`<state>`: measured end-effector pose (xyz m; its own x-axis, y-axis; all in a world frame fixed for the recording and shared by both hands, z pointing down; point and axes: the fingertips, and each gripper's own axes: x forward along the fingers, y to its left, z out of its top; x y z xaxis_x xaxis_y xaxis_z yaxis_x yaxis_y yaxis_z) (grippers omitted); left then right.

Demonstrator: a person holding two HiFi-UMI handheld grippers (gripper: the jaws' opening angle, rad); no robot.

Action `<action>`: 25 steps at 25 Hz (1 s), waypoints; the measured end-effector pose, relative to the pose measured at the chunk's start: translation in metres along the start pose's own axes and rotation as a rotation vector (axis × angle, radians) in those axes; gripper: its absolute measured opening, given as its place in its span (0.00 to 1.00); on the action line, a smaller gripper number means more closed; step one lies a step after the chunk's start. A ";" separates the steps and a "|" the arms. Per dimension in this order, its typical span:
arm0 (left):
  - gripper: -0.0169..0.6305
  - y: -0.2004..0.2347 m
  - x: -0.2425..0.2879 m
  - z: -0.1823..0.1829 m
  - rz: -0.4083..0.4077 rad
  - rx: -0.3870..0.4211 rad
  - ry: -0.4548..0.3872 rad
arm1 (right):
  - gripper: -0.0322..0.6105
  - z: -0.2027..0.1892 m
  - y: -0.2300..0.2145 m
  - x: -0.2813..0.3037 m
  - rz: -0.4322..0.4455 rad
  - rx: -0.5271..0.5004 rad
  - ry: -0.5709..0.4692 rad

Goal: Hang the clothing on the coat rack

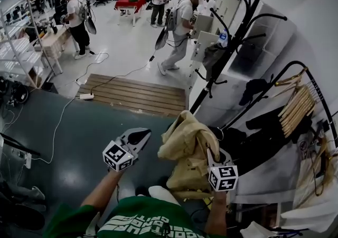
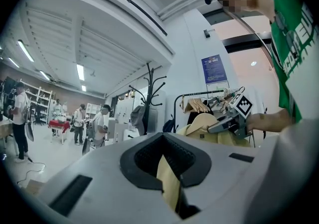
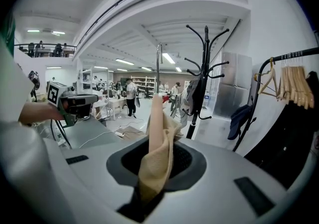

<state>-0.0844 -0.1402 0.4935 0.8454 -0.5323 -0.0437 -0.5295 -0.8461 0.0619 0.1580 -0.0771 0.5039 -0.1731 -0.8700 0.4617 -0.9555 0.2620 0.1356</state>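
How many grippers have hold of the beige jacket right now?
2. The left gripper, lower left in the head view, pinches a strip of the beige fabric jacket; the right gripper, lower right, clamps a bunched fold of it. Neither grip is hidden.

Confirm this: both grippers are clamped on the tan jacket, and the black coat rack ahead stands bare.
Not quite. The black coat rack is not bare: a grey garment hangs on it, as the right gripper view shows. The left gripper and right gripper are both clamped on the tan jacket.
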 end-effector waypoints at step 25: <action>0.03 0.020 0.136 0.003 0.007 0.041 -0.005 | 0.15 0.020 -0.083 0.083 0.101 -0.054 -0.024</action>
<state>0.0194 -0.2296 0.4859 0.8412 -0.5385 -0.0484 -0.5382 -0.8426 0.0214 0.2185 -0.1799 0.5136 -0.2739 -0.8478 0.4541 -0.9189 0.3701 0.1368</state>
